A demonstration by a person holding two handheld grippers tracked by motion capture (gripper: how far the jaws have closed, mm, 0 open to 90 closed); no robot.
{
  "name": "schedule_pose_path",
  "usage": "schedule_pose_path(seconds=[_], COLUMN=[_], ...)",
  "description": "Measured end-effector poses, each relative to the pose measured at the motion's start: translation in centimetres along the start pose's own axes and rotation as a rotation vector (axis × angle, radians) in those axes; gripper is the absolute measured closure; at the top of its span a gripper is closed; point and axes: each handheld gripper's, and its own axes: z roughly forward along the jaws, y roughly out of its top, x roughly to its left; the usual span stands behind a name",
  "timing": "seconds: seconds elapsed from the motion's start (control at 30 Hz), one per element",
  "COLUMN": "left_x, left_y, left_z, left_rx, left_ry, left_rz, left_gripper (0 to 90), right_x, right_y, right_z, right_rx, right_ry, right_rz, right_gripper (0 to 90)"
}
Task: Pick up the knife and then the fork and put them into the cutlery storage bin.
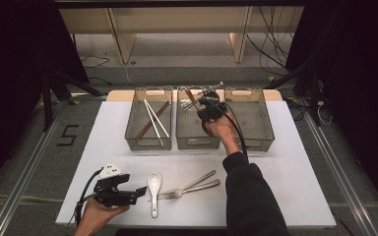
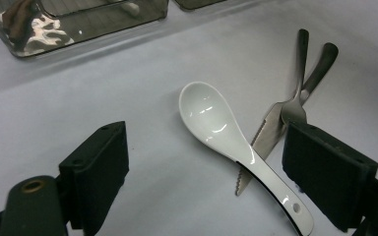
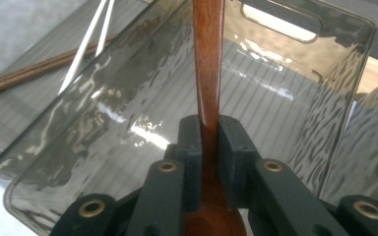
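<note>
The left gripper (image 1: 140, 191) rests low on the table (image 1: 285, 182), near the person's side. Its jaws stand wide apart with nothing between them. They point at the white spoon (image 2: 226, 137), so it looks like that spoon may be picked up next. The white spoon lies flat, and its handle rests across a knife (image 2: 262, 142). A fork (image 2: 300, 93) lies just beside the knife, and their handles cross.

Farther back stand three see-through bins in a row. The left bin (image 1: 133, 129) holds chopsticks (image 1: 153, 118), white ones and brown ones, so it seems each bin is for one kind of thing. The right gripper (image 1: 205, 102) is over the middle bin (image 1: 187, 129). Its jaws are pinched tight on a brown wooden spoon (image 3: 208, 64), held by the handle. The spoon hangs over this bin, likely so it can be put inside. The right bin (image 1: 262, 125) looks bare.

The table is white and smooth. Around it the room is dark, with a grey floor, black cables and a pale wooden shelf at the back.
</note>
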Motion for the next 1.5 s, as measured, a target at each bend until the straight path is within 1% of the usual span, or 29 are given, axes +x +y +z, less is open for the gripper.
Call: schedule_pose_path(seconds=[0.07, 0.13, 0.2, 0.27, 0.33, 0.4, 0.43, 0.5, 0.6, 0.7, 0.73, 0.83, 1.0, 1.07, 1.13, 1.2, 1.23, 1.27, 1.37, 1.43, 1.5], left_x=[-0.2, -0.3, -0.4, -0.5, -0.7, -1.0, -1.2, -1.5, -2.1, -2.6, -2.7, -3.1, -3.2, -3.2, -3.2, -3.3, -3.4, -3.4, -3.5, -3.5, -3.5], left_y=[0.0, 0.0, 0.0, 0.0, 0.0, 0.0, 0.0, 0.0, 0.0, 0.0, 0.0, -0.2, -0.2, -0.3, -0.3, -0.3, -0.4, -0.3, -0.3, -0.3, -0.3], left_z=[0.1, 0.1, 0.2, 0.2, 0.3, 0.5, 0.6, 0.8, 1.1, 1.5, 1.6, 2.0, 2.2, 2.4, 2.5, 2.6, 2.7, 2.8, 2.9, 3.0, 3.1], left_rx=[0.008, 0.013, 0.014, 0.019, 0.025, 0.036, 0.046, 0.061, 0.094, 0.123, 0.130, 0.157, 0.174, 0.181, 0.186, 0.199, 0.199, 0.209, 0.206, 0.209, 0.212], left_ry=[-0.001, -0.004, -0.004, -0.005, -0.012, -0.016, -0.015, -0.013, -0.007, -0.006, -0.004, -0.002, 0.007, 0.015, 0.019, 0.022, 0.022, 0.024, 0.029, 0.032, 0.036], left_rz=[0.006, 0.005, 0.005, 0.001, -0.006, -0.007, -0.002, -0.006, -0.004, -0.007, -0.012, -0.008, -0.021, -0.020, -0.027, -0.020, -0.024, -0.016, -0.020, -0.022, -0.022], left_gripper=[17.3, 17.3, 17.3, 17.3, 17.3, 17.3, 17.3, 17.3, 17.3, 17.3, 17.3, 17.3, 17.4, 17.4, 17.4, 17.4, 17.4, 17.4, 17.4, 17.4, 17.4], right_x=[-0.1, 0.0, 0.0, 0.1, 0.2, 0.1, 0.0, -0.2, -0.4, -0.4, -0.4, 0.0, 0.8, 1.1, 1.3, 1.6, 1.7, 1.8, 2.2, 2.3, 2.5], right_y=[0.0, -0.1, -0.2, -0.4, -0.9, -1.3, -1.6, -2.1, -2.7, -3.3, -3.5, -4.3, -5.8, -6.4, -7.1, -7.8, -8.1, -8.5, -9.5, -10.2, -10.9], right_z=[0.0, -0.2, -0.6, -1.1, -1.6, -1.9, -2.1, -2.4, -3.1, -4.0, -4.4, -5.4, -7.0, -7.4, -7.7, -8.0, -8.2, -8.3, -8.8, -9.1, -9.3], right_rx=[0.001, -0.005, -0.021, -0.036, -0.047, -0.049, -0.052, -0.057, -0.066, -0.082, -0.084, -0.110, -0.142, -0.146, -0.149, -0.150, -0.149, -0.153, -0.153, -0.156, -0.151], right_ry=[0.000, 0.005, 0.010, 0.031, 0.036, 0.046, 0.051, 0.047, 0.062, 0.070, 0.077, 0.094, 0.120, 0.123, 0.131, 0.135, 0.139, 0.142, 0.155, 0.174, 0.179], right_rz=[0.002, 0.005, 0.000, 0.001, -0.012, -0.006, -0.003, 0.004, 0.015, 0.018, 0.015, 0.005, -0.012, -0.020, -0.027, -0.035, -0.036, -0.038, -0.047, -0.047, -0.049], right_gripper=[72.5, 71.7, 66.7, 63.9, 59.4, 57.9, 56.8, 53.1, 50.5, 45.1, 44.4, 42.3, 39.8, 38.9, 38.7, 38.2, 38.1, 38.0, 36.8, 36.4, 36.2])
